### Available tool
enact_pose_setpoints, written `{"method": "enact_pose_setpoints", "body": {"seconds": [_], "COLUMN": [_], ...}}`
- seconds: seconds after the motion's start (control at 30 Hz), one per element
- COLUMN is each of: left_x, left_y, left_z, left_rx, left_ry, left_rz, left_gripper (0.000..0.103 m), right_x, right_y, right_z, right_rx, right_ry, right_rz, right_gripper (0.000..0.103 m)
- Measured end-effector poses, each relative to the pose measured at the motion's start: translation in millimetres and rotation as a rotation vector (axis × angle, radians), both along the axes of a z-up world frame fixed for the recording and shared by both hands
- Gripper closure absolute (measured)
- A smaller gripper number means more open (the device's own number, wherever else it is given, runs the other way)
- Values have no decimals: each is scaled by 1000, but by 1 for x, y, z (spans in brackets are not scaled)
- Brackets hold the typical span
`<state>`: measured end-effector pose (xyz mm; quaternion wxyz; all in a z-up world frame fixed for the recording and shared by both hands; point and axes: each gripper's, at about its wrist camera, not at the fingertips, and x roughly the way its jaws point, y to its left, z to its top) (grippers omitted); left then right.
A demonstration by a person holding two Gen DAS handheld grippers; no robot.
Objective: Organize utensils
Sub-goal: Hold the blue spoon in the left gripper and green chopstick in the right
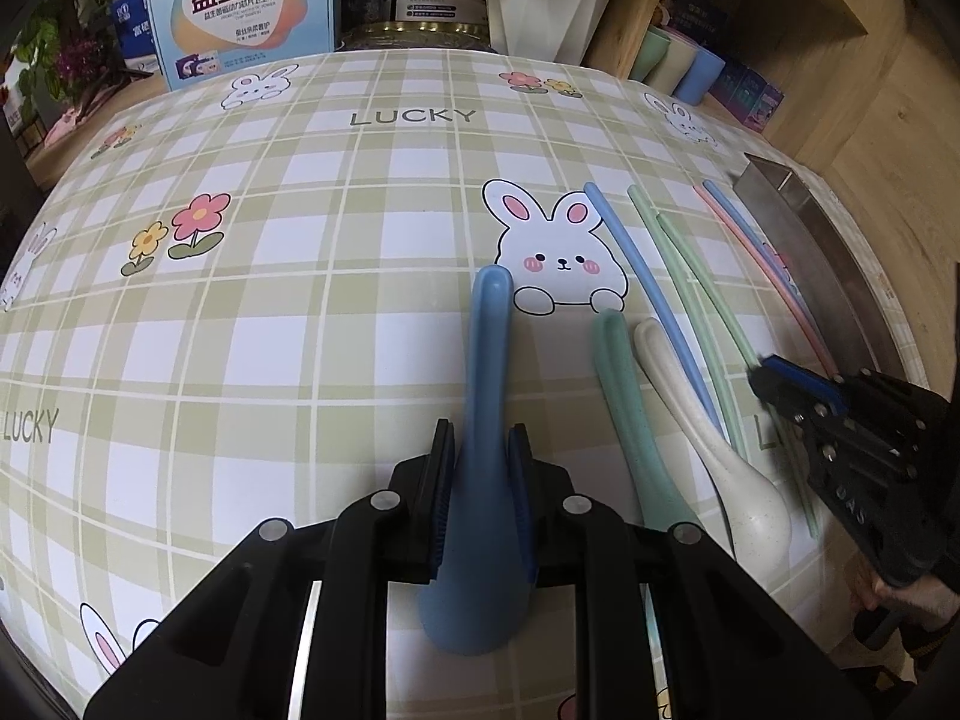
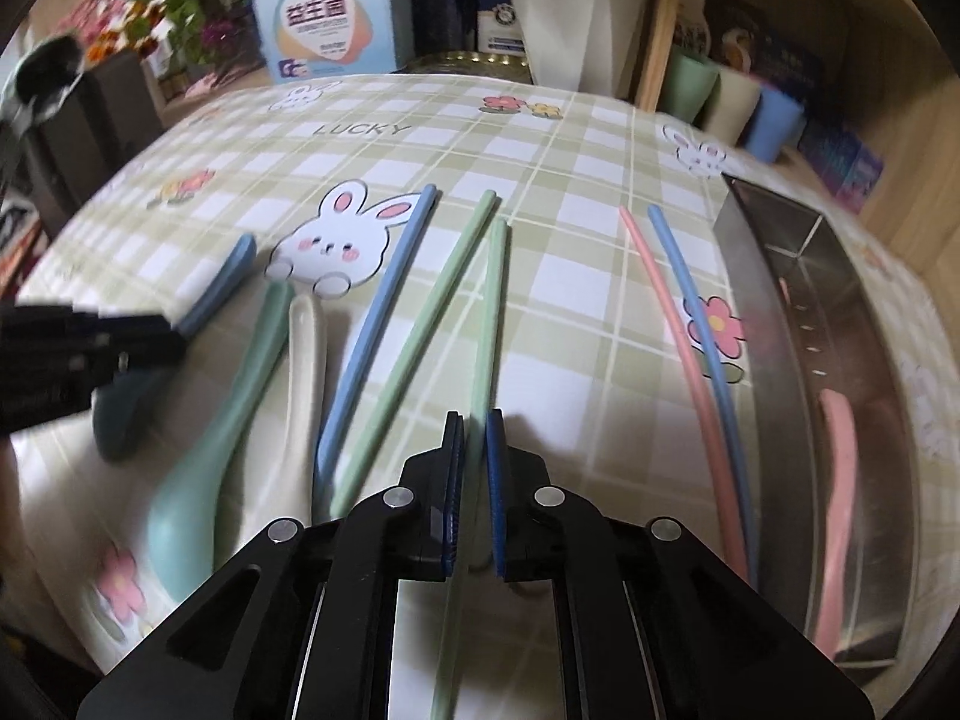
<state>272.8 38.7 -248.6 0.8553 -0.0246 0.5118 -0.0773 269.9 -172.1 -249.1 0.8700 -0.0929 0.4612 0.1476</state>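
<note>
My left gripper (image 1: 480,438) is shut on a blue spoon (image 1: 486,396), handle pointing away, just above the checked tablecloth. My right gripper (image 2: 477,420) is shut on a green chopstick (image 2: 489,312) that points away from it. The right gripper shows in the left wrist view (image 1: 762,381), the left one in the right wrist view (image 2: 162,330). Between them lie a green spoon (image 2: 240,384), a white spoon (image 2: 303,366), a blue chopstick (image 2: 372,312) and a second green chopstick (image 2: 420,336). A pink chopstick (image 2: 666,312) and a blue one (image 2: 696,312) lie by the steel tray (image 2: 756,312).
The steel tray holds a pink spoon (image 2: 837,480) and sits at the table's right edge. Pastel cups (image 2: 732,99), a white planter (image 2: 570,18), a printed box (image 2: 327,15) and plants stand behind the table (image 1: 240,360).
</note>
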Motion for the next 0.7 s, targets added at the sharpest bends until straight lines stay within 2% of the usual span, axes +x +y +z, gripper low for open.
{"method": "enact_pose_setpoints", "body": {"seconds": [0.57,0.7], "left_x": [-1,-1], "left_y": [-6,-7], "left_z": [0,0], "left_rx": [48,54], "left_ry": [-15,-17], "left_rz": [-12,-15], "left_gripper": [84,84], "right_x": [-3,-1], "right_y": [-3,-7], "right_z": [-1,-1], "right_rx": [25,60], "right_ry": [-7,8], "right_rz": [-37,-42], "right_gripper": [94,95]}}
